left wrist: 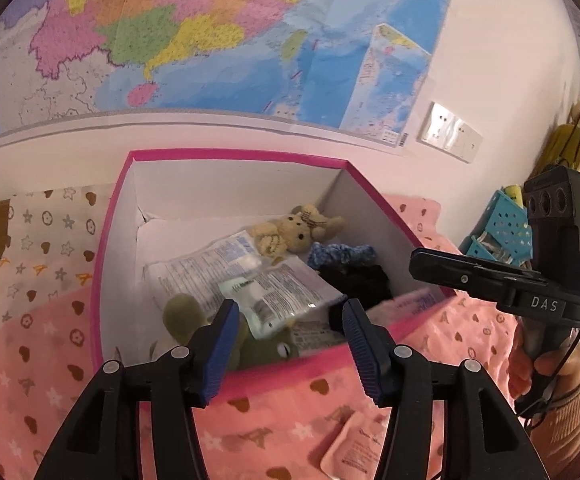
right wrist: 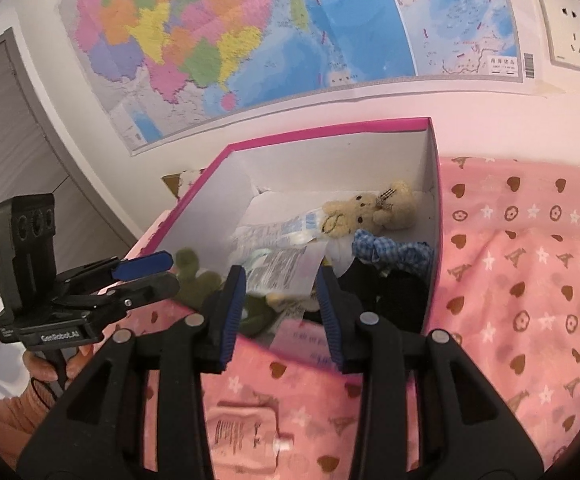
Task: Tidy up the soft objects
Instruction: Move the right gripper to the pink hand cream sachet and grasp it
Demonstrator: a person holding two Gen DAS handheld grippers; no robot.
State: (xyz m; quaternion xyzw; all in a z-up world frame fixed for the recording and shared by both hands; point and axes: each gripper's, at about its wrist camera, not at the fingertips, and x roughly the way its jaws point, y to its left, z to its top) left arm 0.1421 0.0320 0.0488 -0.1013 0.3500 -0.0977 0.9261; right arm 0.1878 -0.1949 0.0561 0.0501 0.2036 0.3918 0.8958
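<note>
Your left gripper [left wrist: 288, 334] and right gripper [right wrist: 281, 316] hover at the near rim of the pink box [left wrist: 226, 156], both with jaws spread and nothing between them. Inside, one beige teddy bear [left wrist: 296, 228] lies on its side at the far end, its long axis running across the box, beside one blue checked cloth [right wrist: 390, 250], one green plush frog [left wrist: 186, 316], dark fabric [left wrist: 358, 280] and two printed packets [left wrist: 274, 296]. One pink sachet [right wrist: 246, 426] lies flat on the heart-patterned cloth [right wrist: 530, 280] outside the box.
</note>
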